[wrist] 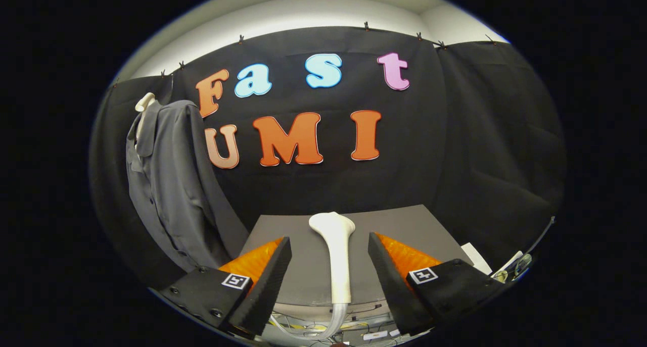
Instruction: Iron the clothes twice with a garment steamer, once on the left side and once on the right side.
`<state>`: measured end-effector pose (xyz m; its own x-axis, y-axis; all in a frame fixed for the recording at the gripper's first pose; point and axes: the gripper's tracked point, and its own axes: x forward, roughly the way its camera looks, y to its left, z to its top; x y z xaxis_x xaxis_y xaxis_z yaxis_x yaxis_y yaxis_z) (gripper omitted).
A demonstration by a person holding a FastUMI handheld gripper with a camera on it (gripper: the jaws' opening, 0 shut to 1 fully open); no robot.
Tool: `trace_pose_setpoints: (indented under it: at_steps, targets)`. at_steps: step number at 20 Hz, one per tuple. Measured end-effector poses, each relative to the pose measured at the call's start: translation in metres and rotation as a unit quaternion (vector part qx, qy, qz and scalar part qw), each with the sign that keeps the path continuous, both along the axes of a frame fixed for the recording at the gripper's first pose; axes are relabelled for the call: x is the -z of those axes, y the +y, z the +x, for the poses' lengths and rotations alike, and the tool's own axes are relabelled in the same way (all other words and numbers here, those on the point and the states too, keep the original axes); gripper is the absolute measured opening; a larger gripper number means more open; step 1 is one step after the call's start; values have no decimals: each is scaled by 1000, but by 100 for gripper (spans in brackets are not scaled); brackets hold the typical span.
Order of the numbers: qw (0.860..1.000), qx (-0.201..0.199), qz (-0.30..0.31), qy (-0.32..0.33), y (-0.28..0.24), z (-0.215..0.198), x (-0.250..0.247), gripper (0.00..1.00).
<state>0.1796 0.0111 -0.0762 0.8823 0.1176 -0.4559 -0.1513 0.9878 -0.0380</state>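
Observation:
A white garment steamer (337,251) lies on a grey table (399,226), its flat head pointing away from me and its hose trailing off the near edge. My gripper (329,246) is open, and the steamer's handle lies in the gap between the two black fingers (273,276) without touching either. A grey button-up shirt (169,185) hangs on a white hanger (144,102) to the left, beyond the left finger, against the black cloth wall.
White papers and cables (505,266) lie off the table's right side. Wires and a clear hose (323,329) run below the table's near edge. Black cloth closes the booth behind and to the right.

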Motion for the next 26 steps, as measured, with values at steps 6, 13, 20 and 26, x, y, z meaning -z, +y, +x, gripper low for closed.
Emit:
trace_pose_setpoints:
  at_steps: [6, 13, 20, 26]
  targets:
    - [996, -16, -16, 82, 10, 62, 50, 98]
    - [984, 0, -24, 179, -5, 101, 120, 97]
    - [972, 25, -14, 233, -24, 118, 157, 95]
    - [964, 33, -3, 263, -26, 119, 177, 89]
